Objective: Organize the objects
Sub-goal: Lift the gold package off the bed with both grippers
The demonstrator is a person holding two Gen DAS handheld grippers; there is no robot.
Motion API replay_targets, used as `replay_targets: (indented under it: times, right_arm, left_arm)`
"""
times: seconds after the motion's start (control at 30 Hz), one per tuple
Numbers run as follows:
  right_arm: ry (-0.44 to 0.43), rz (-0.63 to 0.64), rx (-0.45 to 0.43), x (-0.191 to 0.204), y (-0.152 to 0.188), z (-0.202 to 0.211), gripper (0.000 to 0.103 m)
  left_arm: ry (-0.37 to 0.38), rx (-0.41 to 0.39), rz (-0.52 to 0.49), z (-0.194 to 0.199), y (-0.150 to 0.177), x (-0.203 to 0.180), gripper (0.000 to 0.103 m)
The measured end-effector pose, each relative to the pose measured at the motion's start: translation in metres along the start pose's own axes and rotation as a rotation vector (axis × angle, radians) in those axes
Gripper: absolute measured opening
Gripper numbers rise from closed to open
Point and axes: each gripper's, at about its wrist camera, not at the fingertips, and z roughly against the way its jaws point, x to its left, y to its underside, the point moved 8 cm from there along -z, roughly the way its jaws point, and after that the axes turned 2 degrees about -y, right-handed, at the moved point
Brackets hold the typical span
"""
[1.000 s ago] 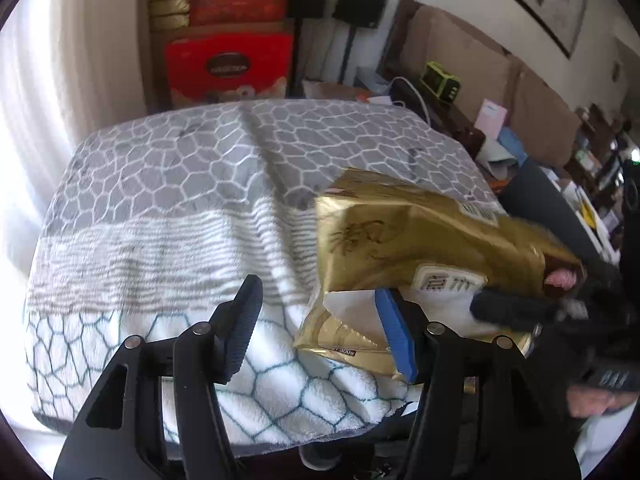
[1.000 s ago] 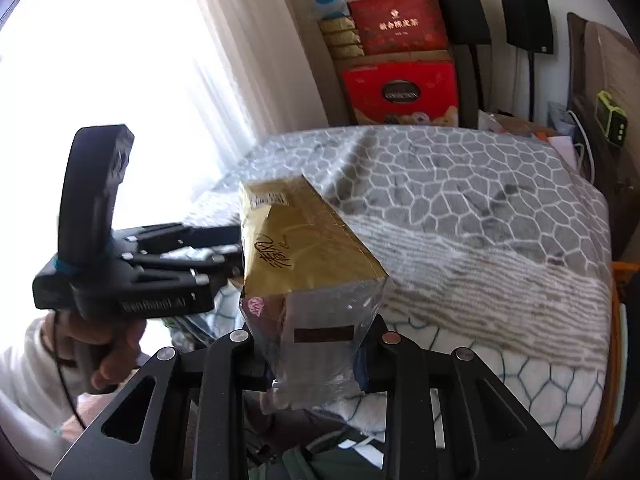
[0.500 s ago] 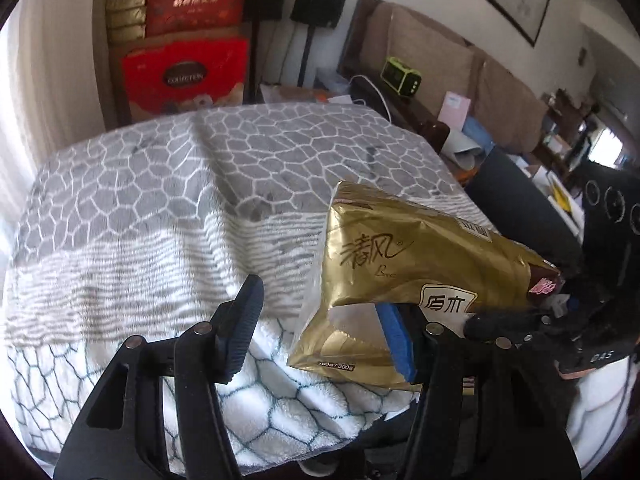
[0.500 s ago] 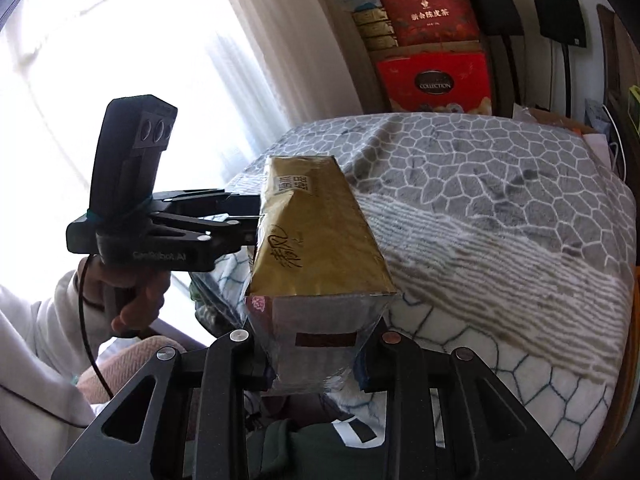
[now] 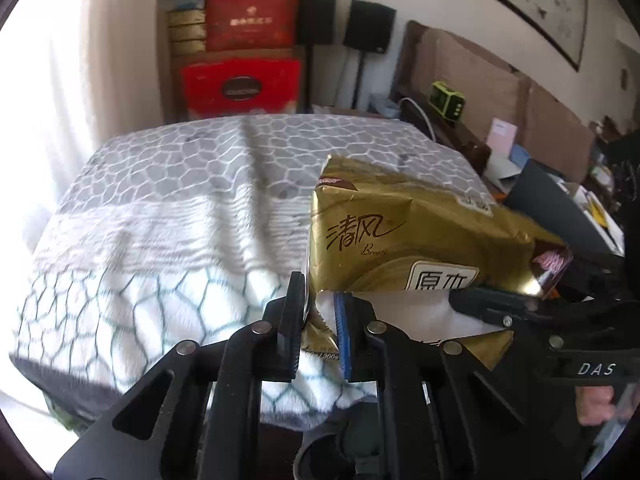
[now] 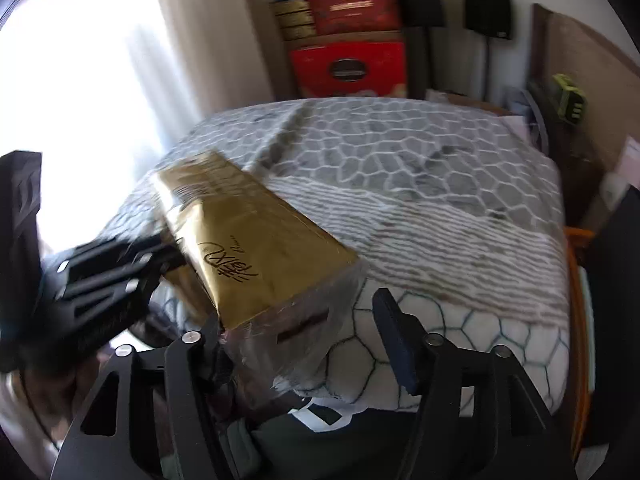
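A gold tissue pack [image 5: 404, 236] with dark script hangs above the near edge of a towel-covered table [image 5: 168, 216]. My left gripper [image 5: 318, 320] is shut on the pack's crinkled lower corner. In the right wrist view the pack [image 6: 248, 248] lies aslant between the fingers of my right gripper [image 6: 304, 336], which is open; the pack's clear end rests against the left finger and stands apart from the right finger [image 6: 394, 332]. The left gripper [image 6: 104, 276] shows at the left of that view, the right gripper [image 5: 532, 312] at the right of the left wrist view.
Red gift boxes [image 5: 240, 84] and gold boxes are stacked behind the table by a curtain. Two black speakers [image 5: 368, 28] stand beside them. A sofa with a green clock [image 5: 448, 102] and papers runs along the right.
My left gripper has closed onto the pack's lower corner. My right gripper has opened and let go of the pack's end. The pack has tilted to the left.
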Motion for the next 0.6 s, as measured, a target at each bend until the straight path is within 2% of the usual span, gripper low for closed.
replay_targets:
  times: [0.1, 0.17, 0.2, 0.43, 0.6]
  right_arm:
    - [0.037, -0.098, -0.014, -0.004, 0.001, -0.003, 0.064]
    - [0.044, -0.130, -0.036, -0.002, 0.001, -0.004, 0.059]
    - [0.041, -0.126, -0.042, 0.000, -0.001, -0.004, 0.050]
    - [0.096, -0.049, -0.071, 0.012, -0.004, -0.004, 0.038]
    - [0.102, -0.028, -0.090, 0.013, -0.003, -0.006, 0.035]
  left_arm:
    - [0.005, 0.012, 0.043, 0.001, 0.004, 0.003, 0.013]
    - [0.000, 0.012, 0.047, 0.003, 0.005, 0.002, 0.013]
    - [-0.005, 0.013, 0.045, 0.002, 0.005, 0.002, 0.013]
    - [-0.043, 0.003, 0.040, 0.001, 0.006, 0.003, 0.012]
    - [-0.061, -0.012, 0.028, 0.000, 0.007, 0.002, 0.012]
